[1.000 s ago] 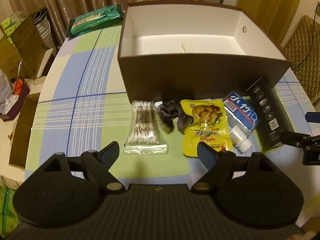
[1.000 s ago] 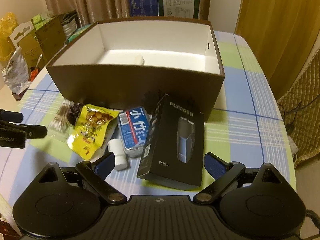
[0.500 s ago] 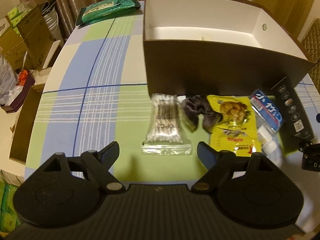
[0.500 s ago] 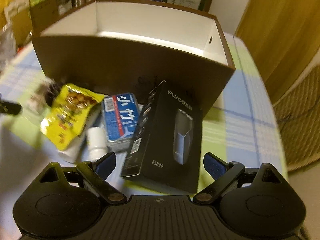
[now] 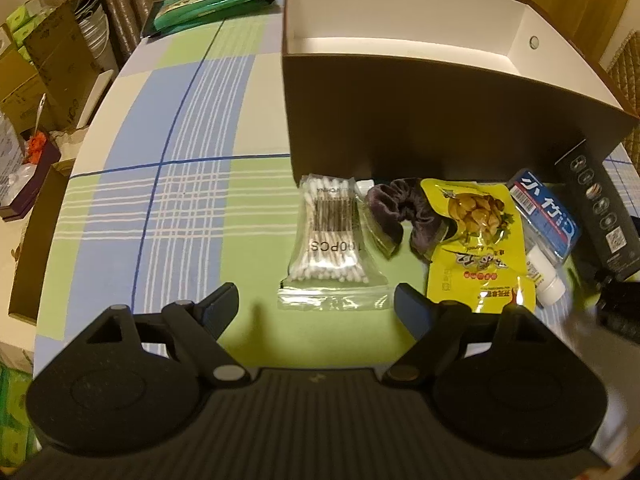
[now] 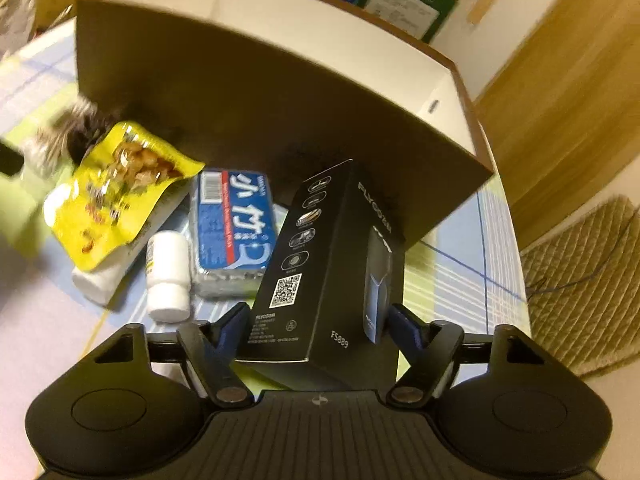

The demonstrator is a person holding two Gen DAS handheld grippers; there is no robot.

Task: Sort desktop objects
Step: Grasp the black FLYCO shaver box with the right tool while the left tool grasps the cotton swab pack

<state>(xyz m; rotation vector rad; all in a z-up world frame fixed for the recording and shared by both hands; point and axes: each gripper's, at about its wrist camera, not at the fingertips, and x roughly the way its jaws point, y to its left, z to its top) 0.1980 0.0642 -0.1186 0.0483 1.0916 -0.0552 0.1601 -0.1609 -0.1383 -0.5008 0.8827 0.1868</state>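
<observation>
Several items lie in a row before a big brown box (image 5: 420, 120) with a white inside: a clear bag of cotton swabs (image 5: 330, 236), a dark scrunchie (image 5: 400, 208), a yellow snack pack (image 5: 476, 240), a blue pack (image 5: 544, 212), a white bottle (image 5: 544, 276) and a black shaver box (image 5: 600, 208). My left gripper (image 5: 316, 294) is open, hanging just short of the swab bag. My right gripper (image 6: 316, 316) straddles the near end of the black shaver box (image 6: 328, 260). Its jaws are closing and both pads meet the box's sides.
A green package (image 5: 208, 4) lies at the table's far left corner. Cardboard boxes (image 5: 52, 56) stand on the floor beyond the left table edge. A woven chair (image 6: 580, 280) is past the right edge. The blue pack (image 6: 234, 228) and white bottle (image 6: 168, 276) lie close left of the shaver box.
The right gripper sank and rolled onto the shaver box, and its jaws narrowed from wide apart to touching it. The left gripper dropped closer to the swab bag, still open.
</observation>
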